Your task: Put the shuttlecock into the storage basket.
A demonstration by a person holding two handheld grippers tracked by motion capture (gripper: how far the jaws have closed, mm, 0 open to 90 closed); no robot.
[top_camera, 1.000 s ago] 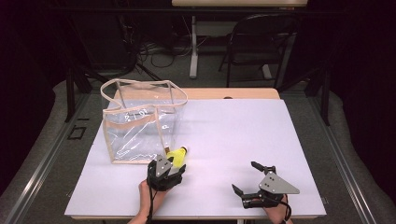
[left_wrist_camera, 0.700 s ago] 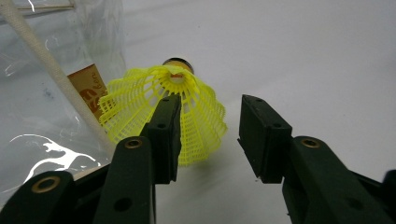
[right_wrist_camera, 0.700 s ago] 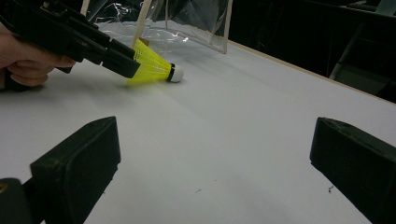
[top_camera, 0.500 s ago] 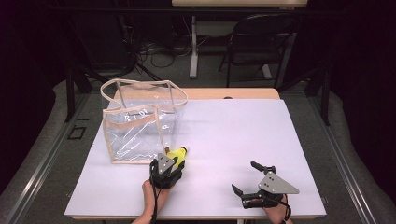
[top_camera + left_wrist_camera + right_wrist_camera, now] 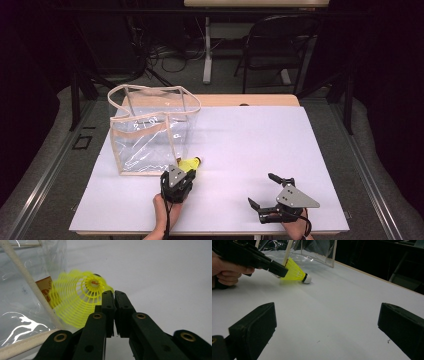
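One yellow mesh-skirted shuttlecock (image 5: 80,293), white cork tip, rim pinched between closed left gripper (image 5: 111,295) fingers.

One yellow shuttlecock (image 5: 190,164) lies on one white table (image 5: 260,145), at the table's 7 o'clock, just beside one clear plastic bag (image 5: 150,132) at its 9 o'clock. Two black grippers sit along the near edge: the left gripper (image 5: 186,172) at 7 o'clock, the right gripper (image 5: 263,191) at 5 o'clock. One chair (image 5: 272,47) stands beyond the table at 12 o'clock.
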